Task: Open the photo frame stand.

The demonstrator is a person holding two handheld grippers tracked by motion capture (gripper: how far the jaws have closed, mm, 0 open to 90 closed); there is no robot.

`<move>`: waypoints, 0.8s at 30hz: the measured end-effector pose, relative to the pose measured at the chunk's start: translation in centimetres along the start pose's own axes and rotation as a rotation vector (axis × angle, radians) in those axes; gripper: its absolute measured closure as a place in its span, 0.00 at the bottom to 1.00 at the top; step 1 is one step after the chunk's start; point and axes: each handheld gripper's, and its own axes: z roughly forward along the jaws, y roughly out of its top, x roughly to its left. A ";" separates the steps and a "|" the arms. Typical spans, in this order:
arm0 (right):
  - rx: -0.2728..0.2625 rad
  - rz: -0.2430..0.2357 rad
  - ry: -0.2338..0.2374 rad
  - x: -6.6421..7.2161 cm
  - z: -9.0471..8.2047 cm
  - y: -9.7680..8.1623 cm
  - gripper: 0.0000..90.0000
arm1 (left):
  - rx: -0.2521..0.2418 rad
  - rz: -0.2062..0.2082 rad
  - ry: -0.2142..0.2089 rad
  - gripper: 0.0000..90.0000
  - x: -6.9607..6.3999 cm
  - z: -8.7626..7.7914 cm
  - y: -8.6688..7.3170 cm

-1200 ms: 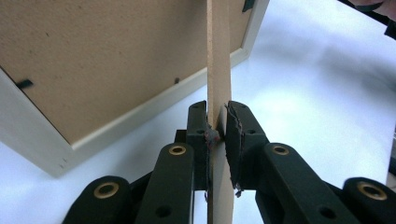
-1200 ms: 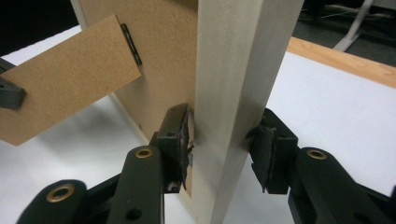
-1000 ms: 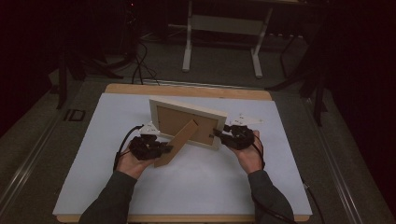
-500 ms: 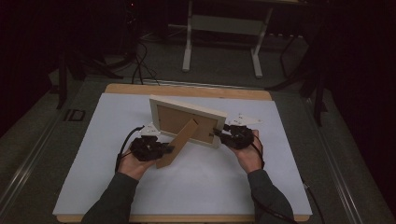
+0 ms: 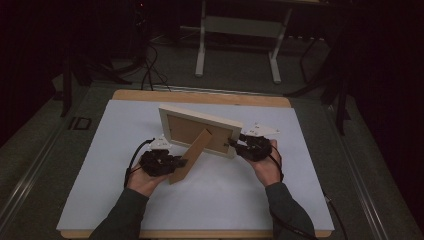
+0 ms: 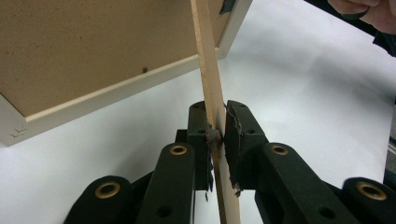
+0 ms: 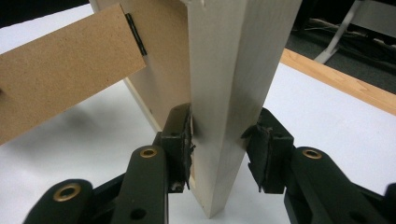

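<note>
one frame, one stand, two grippers

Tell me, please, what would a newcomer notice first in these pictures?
First, the pale wooden picture frame standing near the middle of the white table, its brown back facing the person. The left gripper is shut on the brown prop leg that swings out from the back, and the right gripper clamps the frame's right edge. Beyond the table, the room is dark, with a white stand on the floor.
</note>
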 end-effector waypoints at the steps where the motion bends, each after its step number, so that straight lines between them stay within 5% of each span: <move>1: 0.001 0.000 0.000 0.0 0.0 0.0 0.69 | 0.001 0.001 0.000 0.91 0.0 0.0 0.0; 24: -0.014 -0.025 0.023 0.4 -0.5 -0.4 0.69 | 0.013 0.008 0.005 0.91 -0.3 0.1 -1.0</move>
